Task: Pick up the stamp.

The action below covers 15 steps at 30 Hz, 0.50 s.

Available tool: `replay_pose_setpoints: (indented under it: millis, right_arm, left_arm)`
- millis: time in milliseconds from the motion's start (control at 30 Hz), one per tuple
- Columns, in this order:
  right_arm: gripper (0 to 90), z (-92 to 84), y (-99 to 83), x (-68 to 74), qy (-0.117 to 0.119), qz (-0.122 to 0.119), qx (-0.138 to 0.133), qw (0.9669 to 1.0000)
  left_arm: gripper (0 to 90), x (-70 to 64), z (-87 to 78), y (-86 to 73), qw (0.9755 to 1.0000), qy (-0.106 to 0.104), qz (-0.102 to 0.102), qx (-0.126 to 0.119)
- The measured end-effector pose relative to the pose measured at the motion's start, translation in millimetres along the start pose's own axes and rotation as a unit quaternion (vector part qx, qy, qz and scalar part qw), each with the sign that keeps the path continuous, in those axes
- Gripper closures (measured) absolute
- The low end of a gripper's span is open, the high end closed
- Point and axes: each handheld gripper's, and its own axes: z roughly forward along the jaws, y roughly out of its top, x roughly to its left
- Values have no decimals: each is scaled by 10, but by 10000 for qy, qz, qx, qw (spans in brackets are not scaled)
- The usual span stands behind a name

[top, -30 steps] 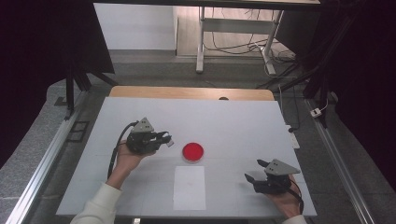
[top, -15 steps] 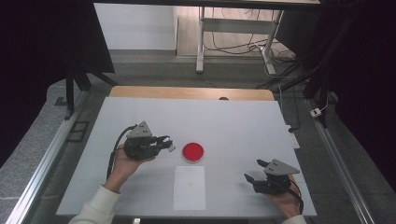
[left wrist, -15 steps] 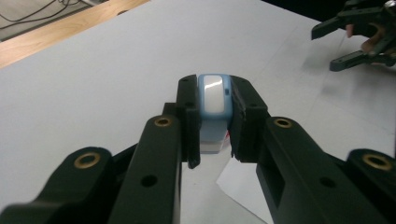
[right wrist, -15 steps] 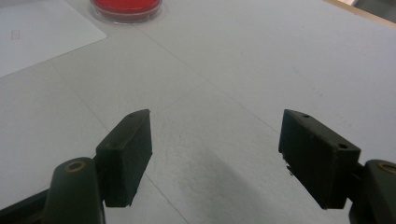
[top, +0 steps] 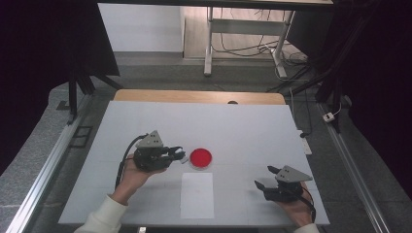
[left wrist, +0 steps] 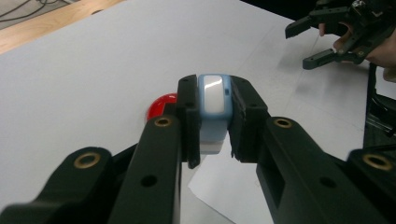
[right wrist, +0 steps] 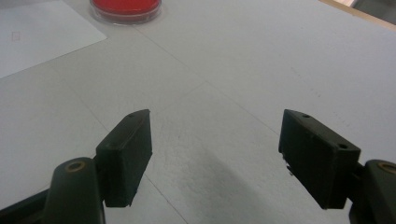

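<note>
High view has the left tongs (top: 180, 154) at centre-left, clamped on a small light-blue and white plastic stamp (left wrist: 214, 109) right beside the round red ink pad (top: 200, 158); right tongs (top: 267, 177) sit wide open, empty, lower right.

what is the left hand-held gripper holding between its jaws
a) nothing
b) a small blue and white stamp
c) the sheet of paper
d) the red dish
b: in the left gripper view the left hand-held gripper has both jaws pressed against a small blue and white stamp, while the red dish and the sheet of paper lie on the table apart from it.
</note>
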Motion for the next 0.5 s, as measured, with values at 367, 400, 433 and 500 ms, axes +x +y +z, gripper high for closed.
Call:
replay_pose_setpoints:
  millis: [367,400,433,500]
  right_arm:
    - [251,1,-1,3,-38,-7,-6,10000]
    - [251,1,-1,3,-35,-6,-5,10000]
    - [251,1,-1,3,-35,-6,-5,10000]
    - [251,3,0,5,-37,-18,-4,10000]
  left_arm:
    - [756,-154,97,24,9995,-303,109,63]
    - [756,-170,104,27,9994,-331,114,53]
    - [756,-184,110,31,9993,-350,136,65]
    - [756,-213,126,34,9991,-392,153,71]
